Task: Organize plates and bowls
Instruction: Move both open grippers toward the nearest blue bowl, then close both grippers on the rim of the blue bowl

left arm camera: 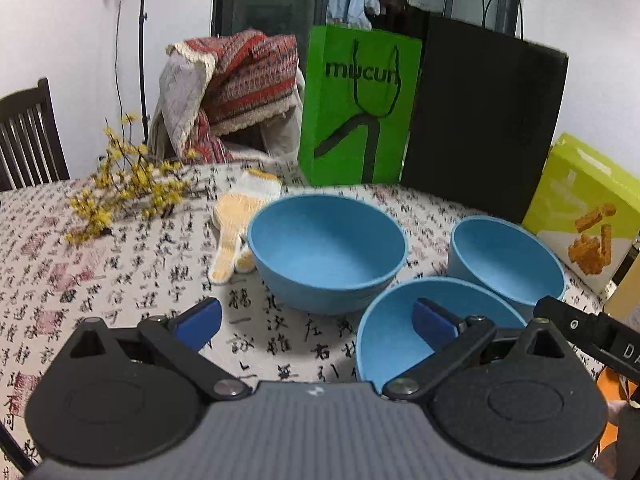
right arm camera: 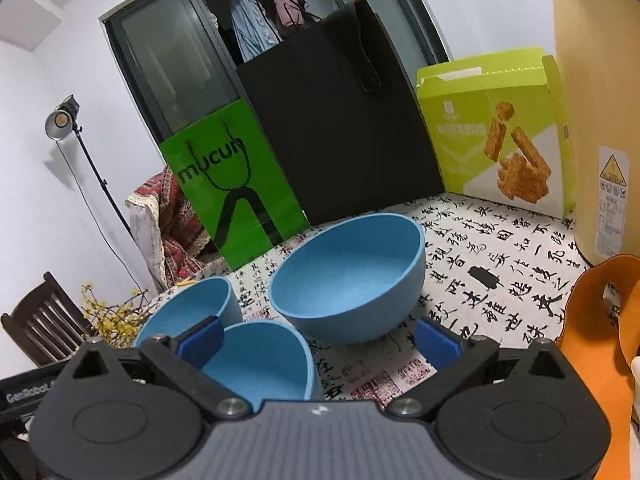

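Hovering low over the bench (left arm camera: 132, 280), both tools look poised at the very start of the stacking job, with nothing gathered yet. Three blue bowls sit separately on the calligraphy-print cloth: the large bowl (left arm camera: 326, 252) toward the middle, a small straight-sided bowl (left arm camera: 506, 258) off to its right near the snack box (left arm camera: 584, 216), and a nearer bowl (left arm camera: 400, 340) closest to the person. No plates show in either view. The left hand-held gripper (left arm camera: 318, 326) has its blue pads spread wide and grips nothing; its right pad sits in front of the nearer bowl's opening, though I cannot tell whether it touches the rim. The right hand-held gripper (right arm camera: 318, 340) is likewise spread apart and empty, its left pad over the nearer bowl (right arm camera: 260, 364) and the large bowl (right arm camera: 348, 276) just ahead between the fingers, with the small straight-sided bowl (right arm camera: 192, 304) to the left. My read is that the step in hand is choosing and approaching a first bowl to nest. The next move seems to call for one tool to drop a finger inside a smaller bowl's wall, pinch the rim firmly, lift it clear, and set it down centred in the large bowl, while the green bag (left arm camera: 358, 104) and yellow flower sprig (left arm camera: 128, 184) behind stay undisturbed.
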`<state>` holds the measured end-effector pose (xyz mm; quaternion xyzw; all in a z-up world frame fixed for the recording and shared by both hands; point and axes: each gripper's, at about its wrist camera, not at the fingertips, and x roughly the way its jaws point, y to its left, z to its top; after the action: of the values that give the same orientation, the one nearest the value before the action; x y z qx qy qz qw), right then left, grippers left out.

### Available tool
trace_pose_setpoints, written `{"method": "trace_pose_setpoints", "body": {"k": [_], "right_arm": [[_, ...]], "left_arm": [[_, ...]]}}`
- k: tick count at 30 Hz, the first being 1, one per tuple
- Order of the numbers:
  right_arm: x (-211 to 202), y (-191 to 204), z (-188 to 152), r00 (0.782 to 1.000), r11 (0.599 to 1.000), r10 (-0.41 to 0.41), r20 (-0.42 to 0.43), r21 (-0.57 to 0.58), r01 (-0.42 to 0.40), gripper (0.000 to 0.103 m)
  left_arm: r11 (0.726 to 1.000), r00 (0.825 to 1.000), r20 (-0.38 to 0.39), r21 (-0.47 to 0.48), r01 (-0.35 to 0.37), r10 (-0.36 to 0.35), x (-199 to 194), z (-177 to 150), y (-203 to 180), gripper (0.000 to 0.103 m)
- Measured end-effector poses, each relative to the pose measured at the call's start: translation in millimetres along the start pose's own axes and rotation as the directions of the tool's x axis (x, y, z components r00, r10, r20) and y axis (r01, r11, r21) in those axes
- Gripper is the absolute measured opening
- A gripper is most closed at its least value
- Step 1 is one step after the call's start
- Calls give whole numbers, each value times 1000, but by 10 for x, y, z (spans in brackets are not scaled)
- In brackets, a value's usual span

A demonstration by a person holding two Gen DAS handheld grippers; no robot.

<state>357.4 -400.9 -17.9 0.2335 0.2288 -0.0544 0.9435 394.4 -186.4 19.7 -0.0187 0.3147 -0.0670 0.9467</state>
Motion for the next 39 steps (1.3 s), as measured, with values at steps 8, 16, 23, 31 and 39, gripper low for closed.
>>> {"method": "trace_pose_setpoints", "body": {"k": [8,16,23,31,39], "right_arm": [[101,80,-91,997,998,-39,-62,-54,35,81],[202,100,-148,991,997,-49,-121,-68,41,62],[297,120,-206,982,996,-67,-179,-72,55,48],[360,125,-259,973,996,-68,-220,-64,55,18],[365,124,-296,974,997,-65,-215,-42,57,11]], "left_arm": [[1000,992,-122,-10,14,-15,213,-52,-42,103],[1000,982,-190,9,7,-5,295,-95,-143,73],[1000,967,-256,10,11,-8,362,-138,-225,47],[1000,950,-313,-2,-10,9,447,-191,-294,14],[999,957,-286,-5,-39,36,396,-200,-377,10]]}}
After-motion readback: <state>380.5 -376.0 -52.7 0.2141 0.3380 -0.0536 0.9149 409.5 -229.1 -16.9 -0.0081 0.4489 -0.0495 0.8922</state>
